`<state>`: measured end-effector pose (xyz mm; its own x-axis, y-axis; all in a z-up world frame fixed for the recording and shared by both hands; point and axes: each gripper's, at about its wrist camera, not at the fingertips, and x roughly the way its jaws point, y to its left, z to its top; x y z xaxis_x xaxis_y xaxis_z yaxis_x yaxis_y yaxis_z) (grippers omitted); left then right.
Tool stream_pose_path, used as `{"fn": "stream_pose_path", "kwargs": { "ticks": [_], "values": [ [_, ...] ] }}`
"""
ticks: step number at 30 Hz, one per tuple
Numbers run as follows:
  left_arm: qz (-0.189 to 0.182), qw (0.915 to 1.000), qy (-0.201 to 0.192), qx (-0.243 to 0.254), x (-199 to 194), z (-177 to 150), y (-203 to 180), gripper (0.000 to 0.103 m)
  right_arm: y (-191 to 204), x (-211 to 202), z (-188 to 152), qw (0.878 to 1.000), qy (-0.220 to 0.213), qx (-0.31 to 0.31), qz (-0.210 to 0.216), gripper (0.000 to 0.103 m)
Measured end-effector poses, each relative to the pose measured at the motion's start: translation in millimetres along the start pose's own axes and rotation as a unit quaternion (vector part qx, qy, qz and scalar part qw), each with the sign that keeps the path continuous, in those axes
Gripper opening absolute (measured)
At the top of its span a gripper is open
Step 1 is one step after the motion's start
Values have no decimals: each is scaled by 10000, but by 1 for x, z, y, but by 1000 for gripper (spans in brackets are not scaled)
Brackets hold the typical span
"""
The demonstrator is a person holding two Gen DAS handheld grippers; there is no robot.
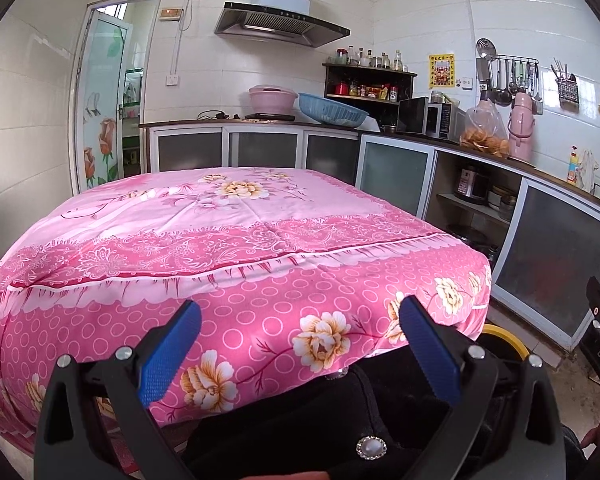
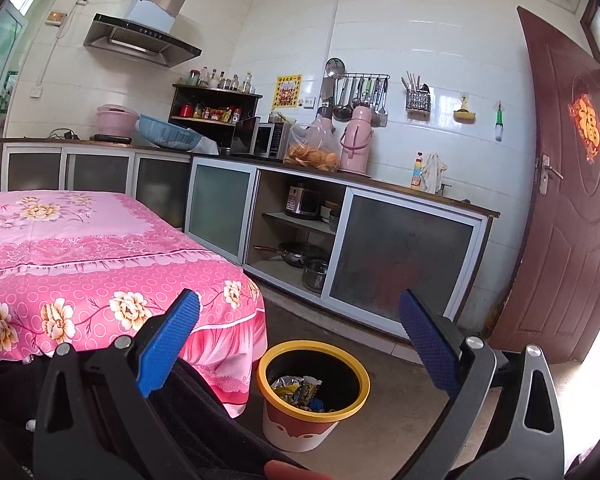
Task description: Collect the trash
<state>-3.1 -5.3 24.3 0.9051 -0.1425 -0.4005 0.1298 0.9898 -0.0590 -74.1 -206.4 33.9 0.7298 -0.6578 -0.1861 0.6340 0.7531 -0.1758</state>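
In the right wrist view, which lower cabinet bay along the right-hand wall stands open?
The middle bay, between two frosted-glass doors: it shows a rice cooker on its shelf and pans below.

Matt pink floral cloth (image 1: 236, 248) draped over the table, left. Glossy yellow-rimmed plastic bin (image 2: 314, 394) near right, crinkled shiny wrappers (image 2: 296, 390) inside. Knurled blue pads (image 2: 168, 354) on matt black gripper arms.

A pink floral cloth (image 1: 236, 248) covers the table; a pink flask (image 2: 356, 140) and what looks like a bag of snacks (image 2: 312, 152) stand on the counter (image 2: 400, 186).
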Motion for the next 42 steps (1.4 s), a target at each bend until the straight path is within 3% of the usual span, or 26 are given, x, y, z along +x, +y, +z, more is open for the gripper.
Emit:
{"fn": "stream_pose_path", "kwargs": {
  "ticks": [42],
  "values": [
    [-132, 9999, 42, 19, 1, 1, -3, 95, 2, 2, -3, 9999, 12, -83, 88, 95]
  ]
}}
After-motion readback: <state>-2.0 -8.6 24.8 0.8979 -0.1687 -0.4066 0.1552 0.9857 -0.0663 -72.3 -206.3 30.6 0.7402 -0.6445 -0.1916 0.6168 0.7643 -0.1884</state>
